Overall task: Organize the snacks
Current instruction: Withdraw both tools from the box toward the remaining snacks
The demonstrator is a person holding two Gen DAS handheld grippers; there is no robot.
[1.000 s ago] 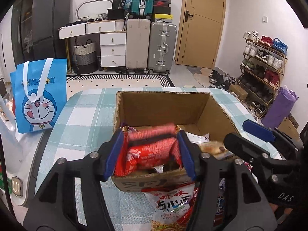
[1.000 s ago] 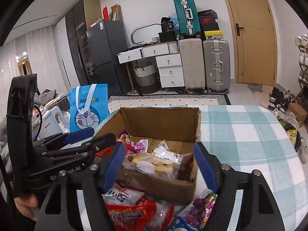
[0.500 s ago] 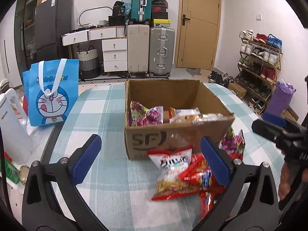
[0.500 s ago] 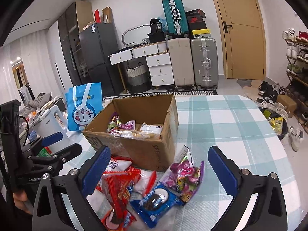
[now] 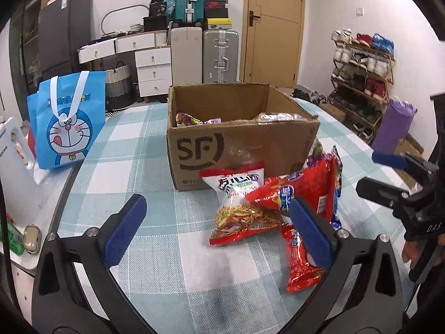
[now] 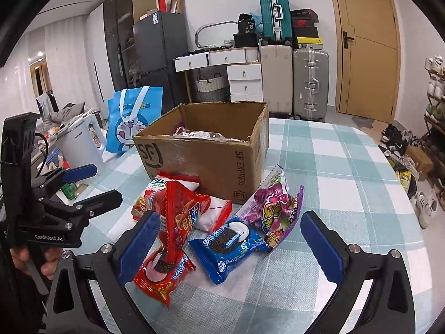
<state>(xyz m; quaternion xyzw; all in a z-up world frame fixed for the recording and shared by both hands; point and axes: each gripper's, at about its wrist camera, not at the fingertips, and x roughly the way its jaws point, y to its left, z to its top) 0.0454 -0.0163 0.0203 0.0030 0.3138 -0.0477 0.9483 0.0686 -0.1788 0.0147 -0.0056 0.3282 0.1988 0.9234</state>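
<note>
An open cardboard box (image 5: 242, 142) (image 6: 205, 153) stands mid-table on the checked cloth, with several snack packets inside. In front of it lie a noodle snack packet (image 5: 239, 208), a red chips bag (image 5: 303, 189) (image 6: 180, 211), a red biscuit packet (image 5: 300, 261) (image 6: 164, 270), a blue cookie packet (image 6: 230, 245) and a purple candy packet (image 6: 275, 211). My left gripper (image 5: 217, 203) is open wide just short of the noodle packet, holding nothing. My right gripper (image 6: 228, 217) is open wide above the blue and red packets, touching none.
A blue cartoon tote bag (image 5: 66, 122) and a white kettle (image 5: 14, 172) stand at the table's left edge. The right gripper (image 5: 389, 178) shows at right in the left wrist view. Suitcases, drawers and a shoe rack (image 5: 361, 64) line the room behind.
The left gripper let go of a red packet over the box and the right released its packet there. Both opened wide and drew back to the near side of the table.
</note>
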